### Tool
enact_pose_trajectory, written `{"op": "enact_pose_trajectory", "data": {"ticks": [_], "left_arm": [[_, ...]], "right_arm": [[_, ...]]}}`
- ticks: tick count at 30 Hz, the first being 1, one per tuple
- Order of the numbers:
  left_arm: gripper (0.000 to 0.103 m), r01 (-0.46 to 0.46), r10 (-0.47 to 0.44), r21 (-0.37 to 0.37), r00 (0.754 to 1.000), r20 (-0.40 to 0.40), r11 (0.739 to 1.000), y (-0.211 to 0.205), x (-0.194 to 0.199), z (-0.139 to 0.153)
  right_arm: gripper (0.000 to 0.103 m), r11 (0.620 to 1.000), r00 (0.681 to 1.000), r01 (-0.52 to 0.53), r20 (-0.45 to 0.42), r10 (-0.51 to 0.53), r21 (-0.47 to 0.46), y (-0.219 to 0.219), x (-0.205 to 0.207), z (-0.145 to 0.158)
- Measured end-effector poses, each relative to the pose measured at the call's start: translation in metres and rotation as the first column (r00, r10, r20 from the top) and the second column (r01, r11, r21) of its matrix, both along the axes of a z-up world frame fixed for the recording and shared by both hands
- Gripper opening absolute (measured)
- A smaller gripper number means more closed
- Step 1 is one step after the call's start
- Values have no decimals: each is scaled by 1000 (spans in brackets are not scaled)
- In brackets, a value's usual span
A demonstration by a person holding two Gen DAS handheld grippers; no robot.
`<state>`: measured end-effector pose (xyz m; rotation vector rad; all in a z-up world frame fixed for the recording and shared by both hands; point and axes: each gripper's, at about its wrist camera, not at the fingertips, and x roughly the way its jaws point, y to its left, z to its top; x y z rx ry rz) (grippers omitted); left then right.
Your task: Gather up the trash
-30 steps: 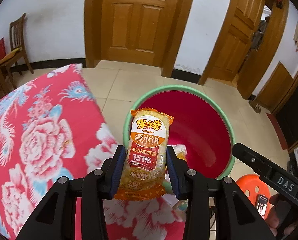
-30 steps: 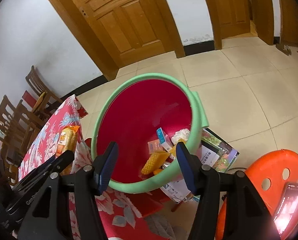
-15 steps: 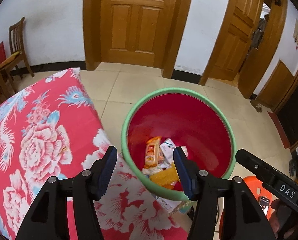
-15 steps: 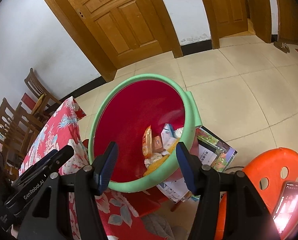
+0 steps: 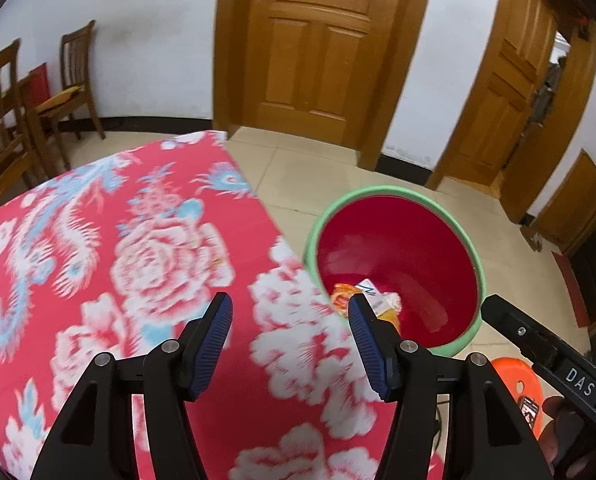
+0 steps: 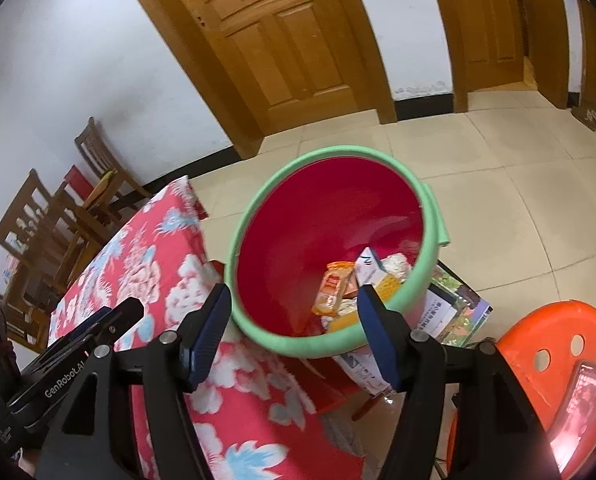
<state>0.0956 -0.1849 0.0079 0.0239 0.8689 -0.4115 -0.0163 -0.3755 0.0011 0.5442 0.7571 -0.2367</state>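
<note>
Bin (image 6: 254, 328): red inside, green rim, on floor beside table (image 5: 98, 240).
Snack packet (image 6: 330, 288): lies in bin among other wrappers.
Left gripper (image 5: 290, 340): jaws apart, empty, above tablecloth.
Right gripper (image 6: 294, 328): just widened, empty, above bin rim.

Glossy plastic bin (image 6: 254, 322), floral cloth tablecloth (image 5: 98, 248)

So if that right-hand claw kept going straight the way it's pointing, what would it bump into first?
Most likely the near green rim of the red bin, or the snack wrappers inside. The right gripper is open and empty; depth is hard to judge.
</note>
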Motion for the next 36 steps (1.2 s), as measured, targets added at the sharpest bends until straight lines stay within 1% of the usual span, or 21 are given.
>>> {"op": "enact_pose_trajectory", "data": {"ticks": [4,8,13,16,18,21,24,26,36], "left_arm": [[66,-55,55,5,998,6,998,23,-7,5],[66,-98,98,-5,995,21,995,46,-16,12],[71,-149,149,-4,988,40,989,71,-28,19],[71,-174,174,-11,984,48,985,86,-36,24],[72,-190,190,-14,980,55,982,96,-41,27],[75,-221,221,-15,973,59,975,108,-47,30],[75,-260,260,-6,963,64,965,119,-51,32],[75,-279,279,-8,958,64,960,127,-54,33],[76,-317,316,-11,944,95,948,145,-67,38]], "right_arm": [[72,999,999,-33,8,33,-15,19,0,7],[74,997,998,-68,16,69,-32,38,-2,13],[77,991,993,-116,23,117,-60,65,-4,20],[81,987,989,-143,29,145,-78,80,-7,24],[83,984,987,-158,29,161,-88,88,-8,26],[88,979,983,-176,29,180,-103,100,-10,27],[89,975,980,-192,36,197,-113,110,-13,29],[92,973,978,-199,39,205,-121,116,-15,31],[92,966,973,-214,53,223,-146,131,-24,38]]}}
